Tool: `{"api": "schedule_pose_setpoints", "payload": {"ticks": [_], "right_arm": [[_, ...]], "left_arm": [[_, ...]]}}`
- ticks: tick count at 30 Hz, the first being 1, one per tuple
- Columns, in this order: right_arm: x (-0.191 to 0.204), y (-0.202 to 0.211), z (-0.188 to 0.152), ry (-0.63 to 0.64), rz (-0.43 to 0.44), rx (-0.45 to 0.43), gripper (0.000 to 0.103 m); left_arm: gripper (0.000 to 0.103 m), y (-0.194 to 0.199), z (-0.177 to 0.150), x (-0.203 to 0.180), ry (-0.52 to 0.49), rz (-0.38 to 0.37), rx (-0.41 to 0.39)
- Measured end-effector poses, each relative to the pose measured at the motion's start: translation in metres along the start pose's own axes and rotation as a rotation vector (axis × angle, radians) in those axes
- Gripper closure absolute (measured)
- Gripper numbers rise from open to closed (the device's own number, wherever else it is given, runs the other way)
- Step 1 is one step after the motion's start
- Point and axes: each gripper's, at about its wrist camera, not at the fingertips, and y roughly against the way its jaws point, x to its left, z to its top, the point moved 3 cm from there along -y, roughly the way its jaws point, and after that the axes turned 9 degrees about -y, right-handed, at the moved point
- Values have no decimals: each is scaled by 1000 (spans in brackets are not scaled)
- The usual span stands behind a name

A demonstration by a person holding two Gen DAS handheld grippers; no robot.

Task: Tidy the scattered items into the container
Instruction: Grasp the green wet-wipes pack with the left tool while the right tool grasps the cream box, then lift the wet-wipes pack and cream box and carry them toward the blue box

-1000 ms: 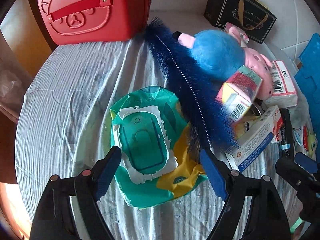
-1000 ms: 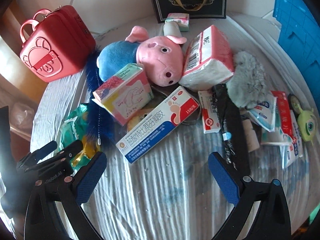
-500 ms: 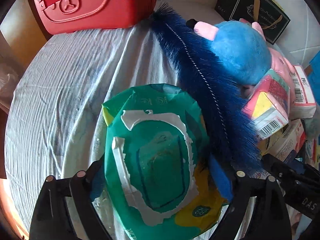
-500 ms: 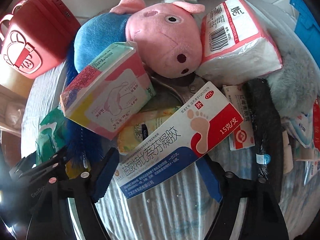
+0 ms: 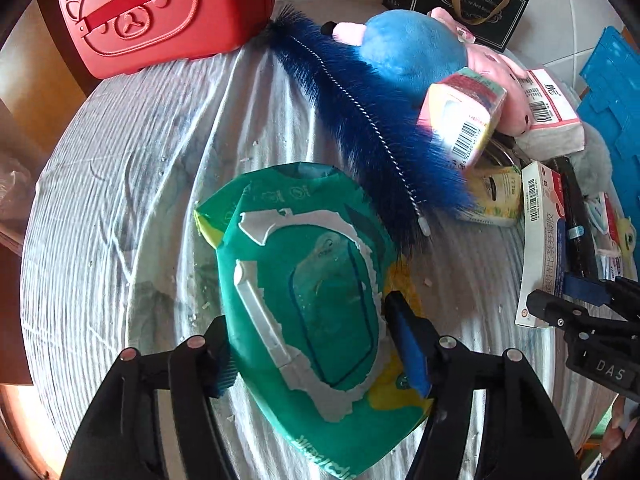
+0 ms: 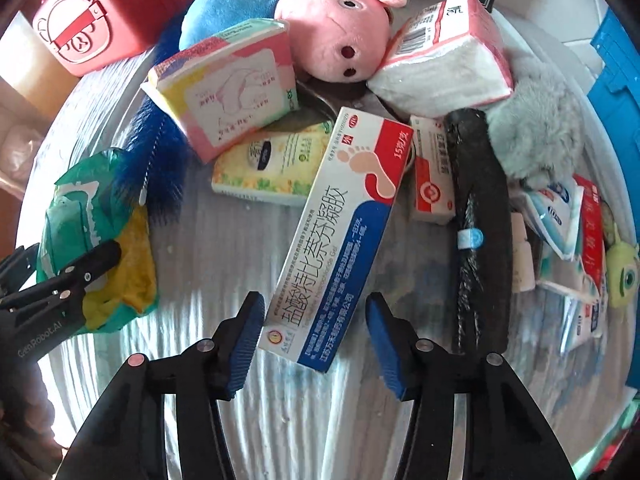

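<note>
My left gripper [image 5: 316,344] is shut on a green and yellow wet-wipes pack [image 5: 316,304], tilted up off the white cloth; the pack also shows in the right wrist view [image 6: 96,236]. My right gripper [image 6: 316,332] stands around the near end of a long white, red and blue ointment box [image 6: 340,224], which looks lifted and angled; its pads are close to the box sides. The red bear case [image 5: 160,12] stands shut at the far left of the table.
A blue bristle brush [image 5: 372,128], pink pig plush [image 6: 332,36], tissue packs [image 6: 444,60], a pink and yellow carton [image 6: 228,84], a black brush [image 6: 476,220], a grey fluffy toy [image 6: 540,128], small packets and a green monster toy [image 6: 620,272] crowd the table. A blue crate [image 5: 612,92] is at right.
My left gripper moved in, closed on the wipes pack and raised it. My right gripper advanced to the ointment box, narrowed around it, and the box turned more upright.
</note>
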Motion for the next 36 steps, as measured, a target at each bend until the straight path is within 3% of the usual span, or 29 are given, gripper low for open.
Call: {"api": "schedule_pose_setpoints", "payload": {"ticks": [3,14,20,27,36], "right_arm": [[-10,5,-1,-47,36,-20,38],[-3,-1,25,-88,50,-66,38],[2,-11,24,-65,48,-43,55],[8,22,2,-37,117,-78,57],[11,97,-34,57,211,-207,57]], "left_arm": [[38,0,2,-4,-4,19,8],[38,-5,7,-3,-1,13,4],[45,1,7,-2,-6,11,-12],[45,40,-6,3,1,26,-103],[45,119,-14,-42,1,90,-263]]}}
